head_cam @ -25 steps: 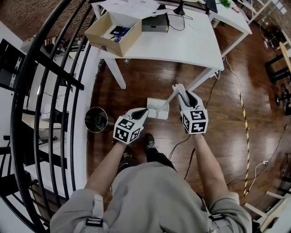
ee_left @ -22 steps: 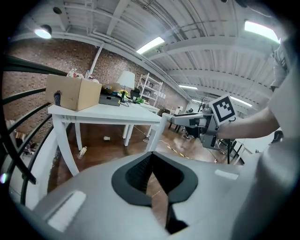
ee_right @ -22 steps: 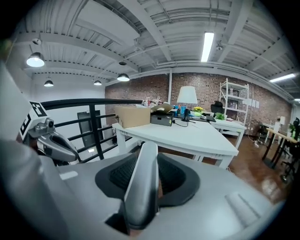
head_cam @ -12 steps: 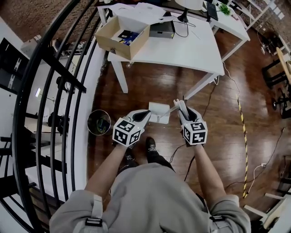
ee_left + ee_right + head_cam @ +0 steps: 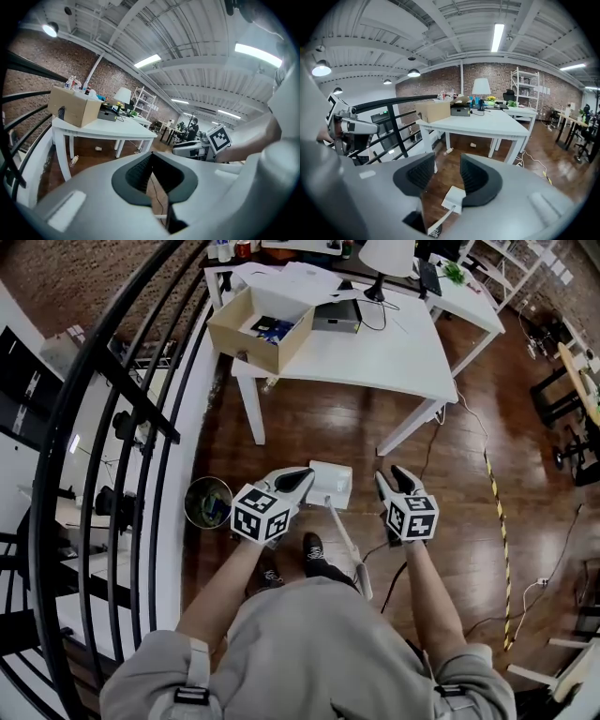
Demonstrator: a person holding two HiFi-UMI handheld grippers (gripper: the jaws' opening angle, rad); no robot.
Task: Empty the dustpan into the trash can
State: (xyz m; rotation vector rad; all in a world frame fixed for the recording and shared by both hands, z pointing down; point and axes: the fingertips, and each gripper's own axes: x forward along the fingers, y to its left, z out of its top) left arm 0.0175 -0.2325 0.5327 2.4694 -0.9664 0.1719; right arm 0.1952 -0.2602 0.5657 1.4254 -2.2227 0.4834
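Observation:
The white dustpan [image 5: 333,483] sits on the wood floor between my two grippers. Its long handle [image 5: 345,542] slants back toward my feet, and no gripper holds it. My right gripper [image 5: 386,475] is right of the pan with its jaws opening and nothing between the pads. In the right gripper view [image 5: 446,161] the dustpan [image 5: 453,199] shows far below through the gap. My left gripper [image 5: 306,476] is shut at the pan's left edge, and nothing shows in its closed jaws [image 5: 151,155]. The round trash can [image 5: 207,502] stands on the floor to the left.
A white table [image 5: 375,338] with a cardboard box [image 5: 260,322] stands ahead. A black curved railing [image 5: 112,427] runs along the left, close to the can. Cables [image 5: 412,554] lie on the floor at the right. My shoe [image 5: 312,549] is just behind the pan.
The handle has left my right gripper and swung down toward my feet. The right jaws have widened. The left gripper stays shut and has risen a little.

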